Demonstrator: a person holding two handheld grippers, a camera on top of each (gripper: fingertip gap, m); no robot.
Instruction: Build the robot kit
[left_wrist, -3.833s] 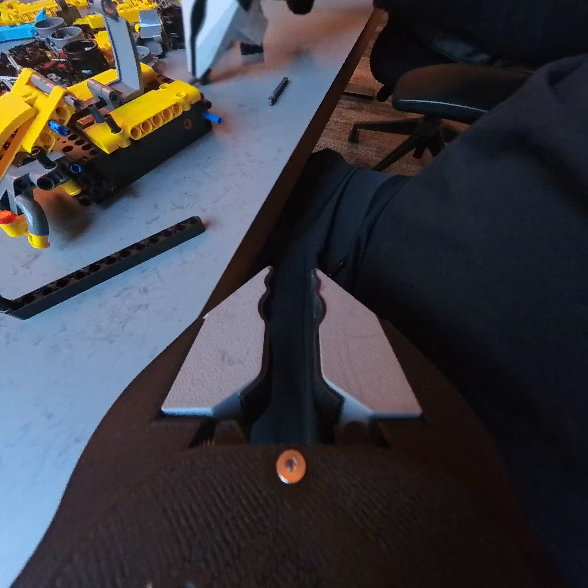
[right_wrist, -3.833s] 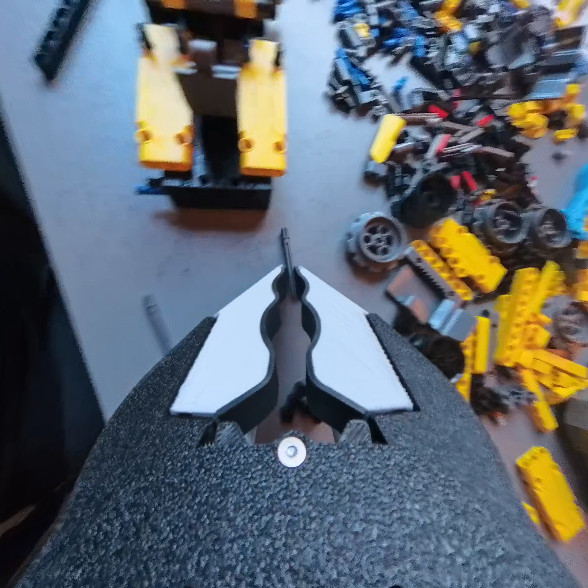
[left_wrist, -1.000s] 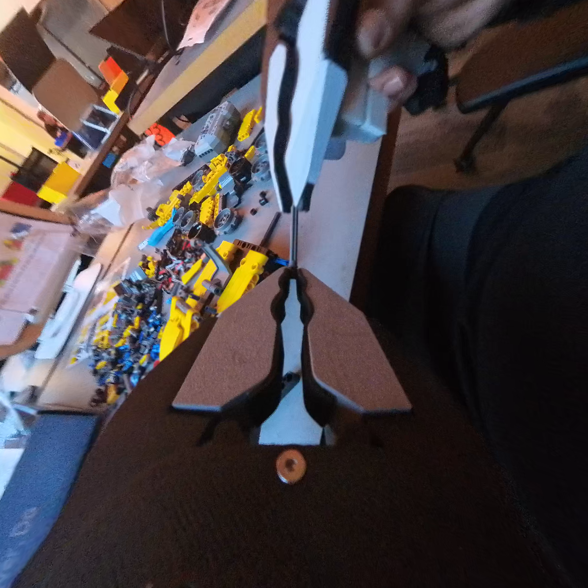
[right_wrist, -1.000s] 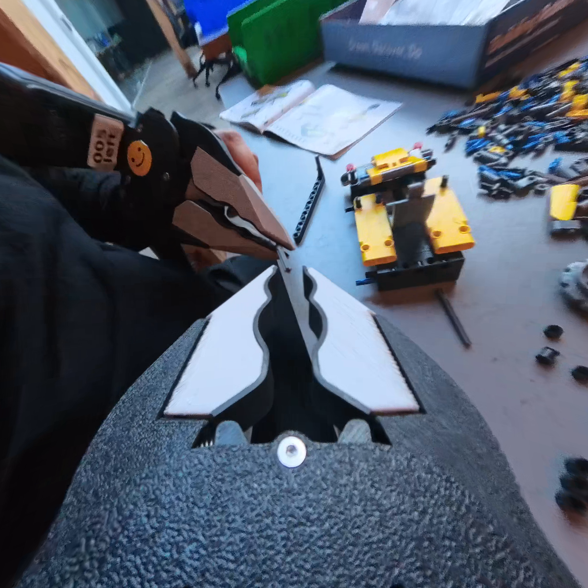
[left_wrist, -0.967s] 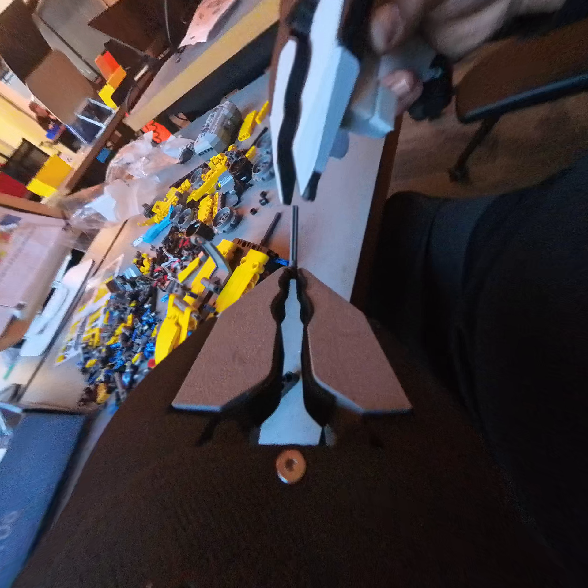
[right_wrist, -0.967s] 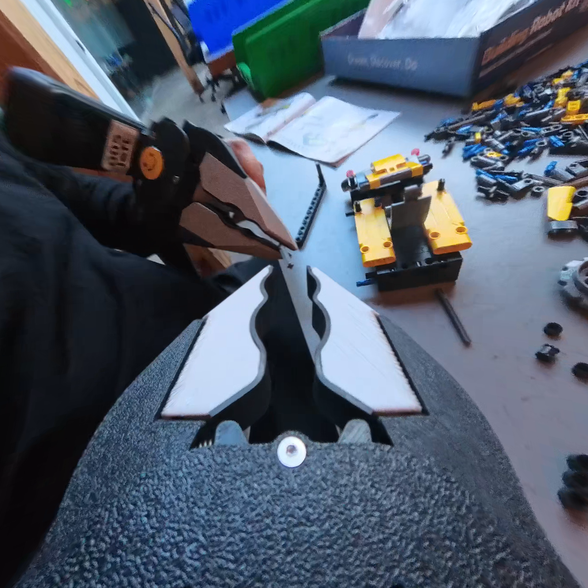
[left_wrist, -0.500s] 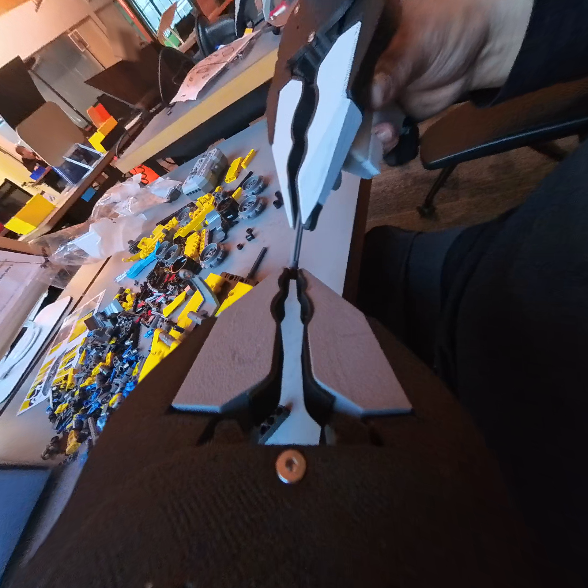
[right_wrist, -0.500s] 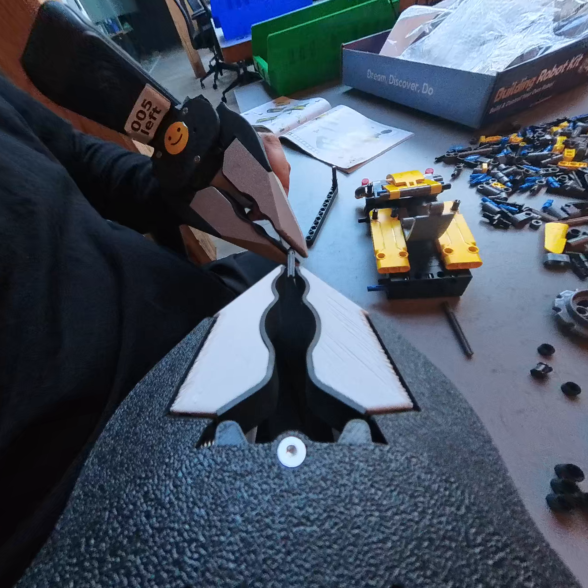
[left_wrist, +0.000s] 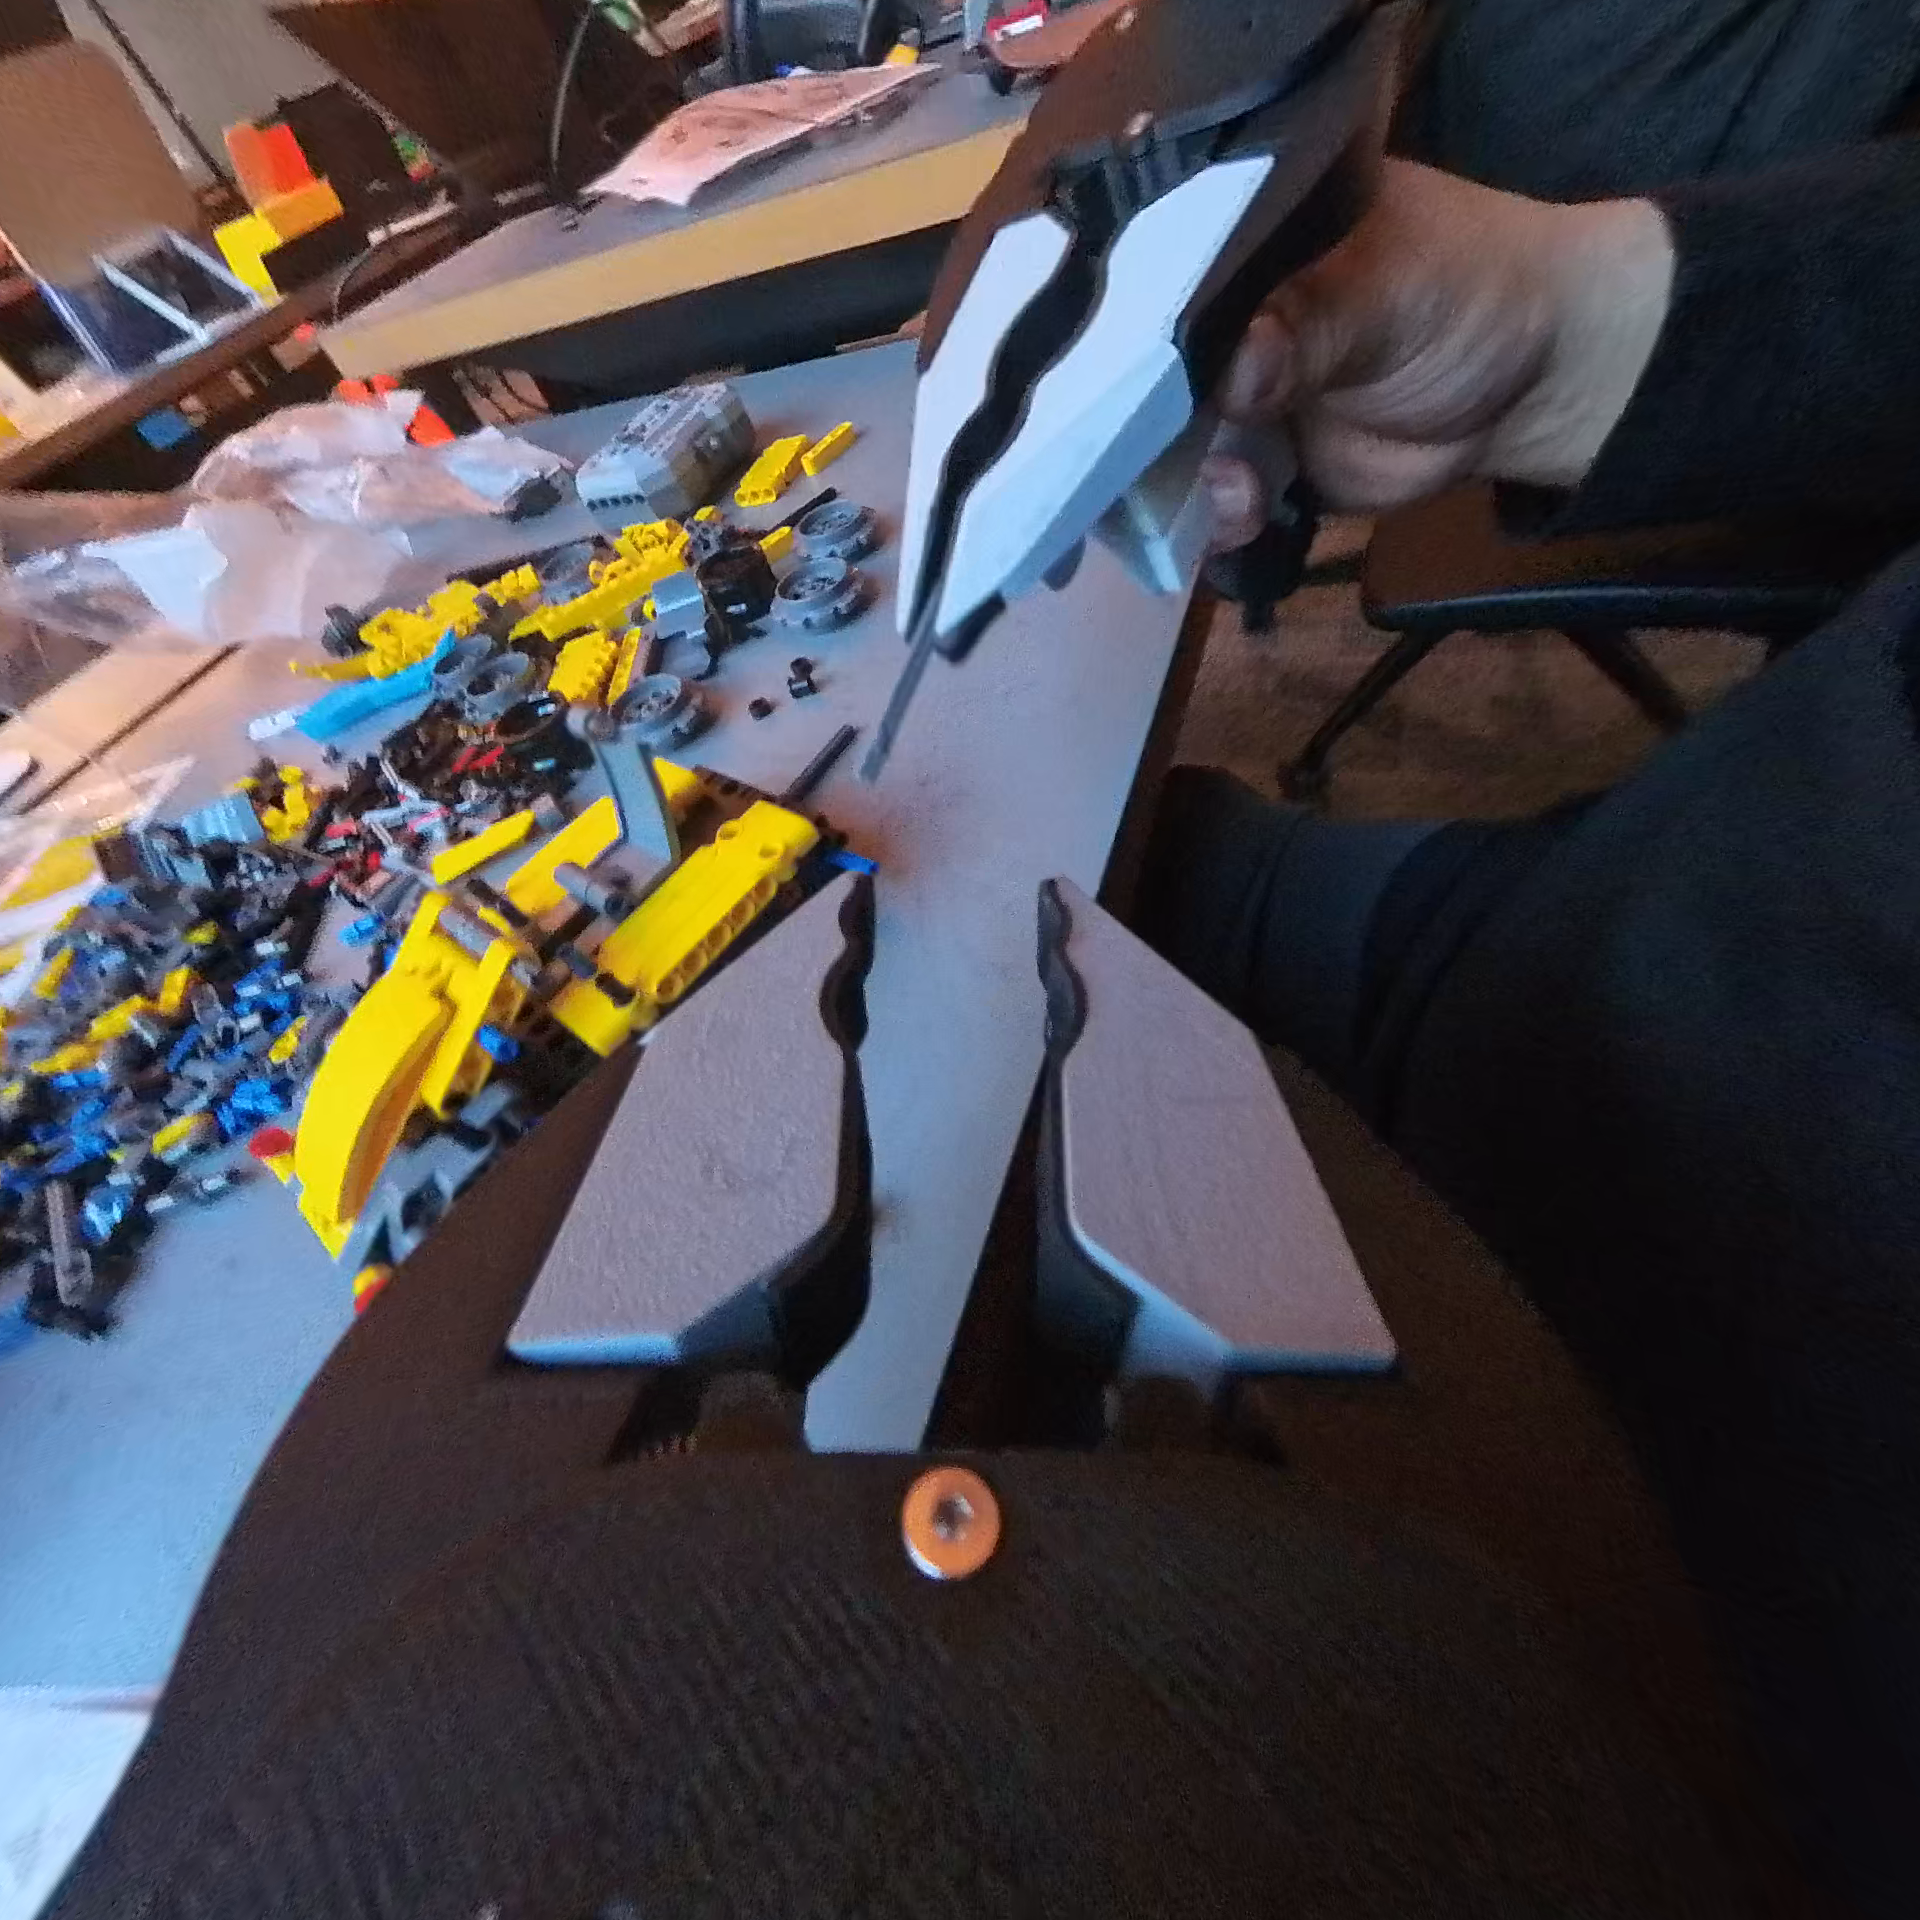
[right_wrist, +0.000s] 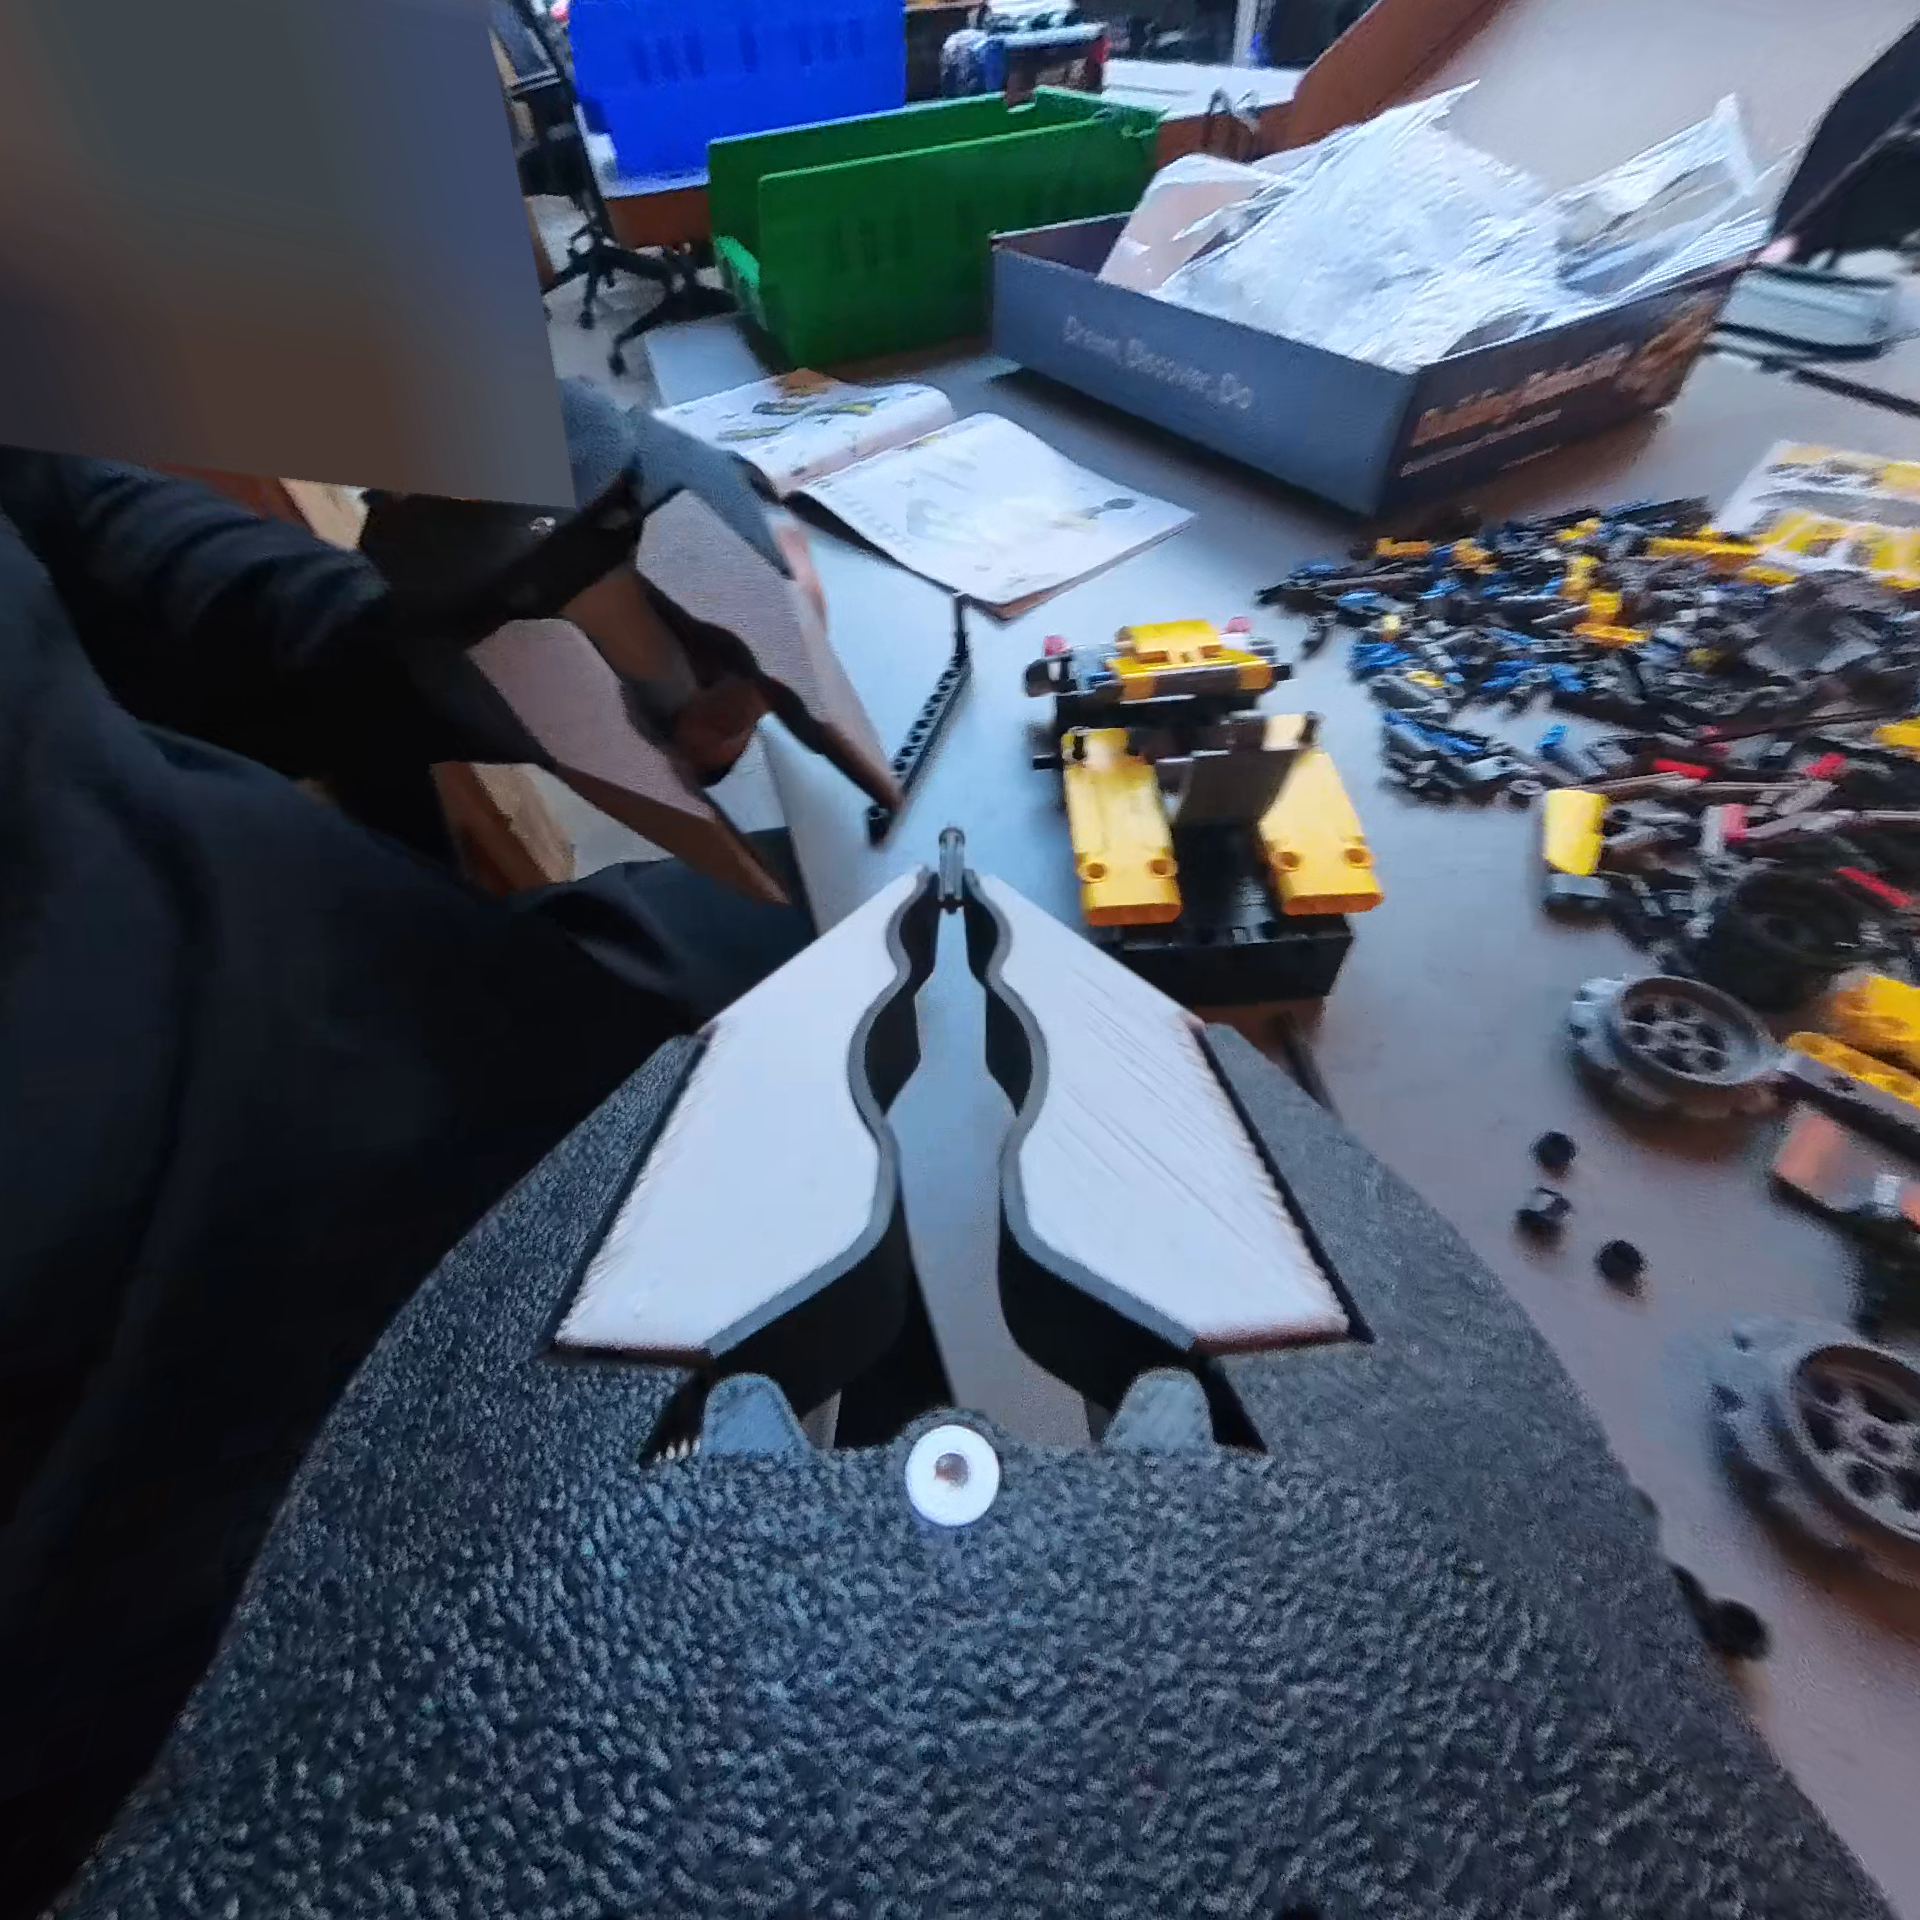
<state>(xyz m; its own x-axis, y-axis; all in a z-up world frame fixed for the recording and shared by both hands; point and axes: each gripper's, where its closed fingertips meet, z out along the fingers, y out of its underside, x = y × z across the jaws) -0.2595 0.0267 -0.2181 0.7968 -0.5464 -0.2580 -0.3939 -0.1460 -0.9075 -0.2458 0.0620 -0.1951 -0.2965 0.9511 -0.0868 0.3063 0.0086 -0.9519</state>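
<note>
My right gripper (right_wrist: 948, 888) is shut on a thin dark axle (right_wrist: 949, 857) that sticks out past its tips. In the left wrist view the right gripper (left_wrist: 935, 618) hangs over the grey table (left_wrist: 997, 790) with the axle (left_wrist: 896, 694) pointing down at a slant. My left gripper (left_wrist: 956, 914) is open and empty, just below and apart from the axle's free end. In the right wrist view the left gripper (right_wrist: 831, 831) shows to the left, jaws spread. A yellow and black brick model (right_wrist: 1205, 831) stands on the table beyond; it also shows in the left wrist view (left_wrist: 623, 935).
A long black beam (right_wrist: 925, 717) and another loose axle (left_wrist: 821, 764) lie near the model. A pile of loose parts (right_wrist: 1662, 675), wheels (right_wrist: 1673, 1029), an open booklet (right_wrist: 935, 488), a dark box (right_wrist: 1351, 384) and green bins (right_wrist: 914, 218) lie farther off. The table edge (left_wrist: 1153, 790) runs on the right. My hands' fingertips stand some 5 cm from each other.
The left gripper, shut on the axle a second ago, has opened and let go. The right gripper closed on the axle's other end and now holds it alone, drawn away.
</note>
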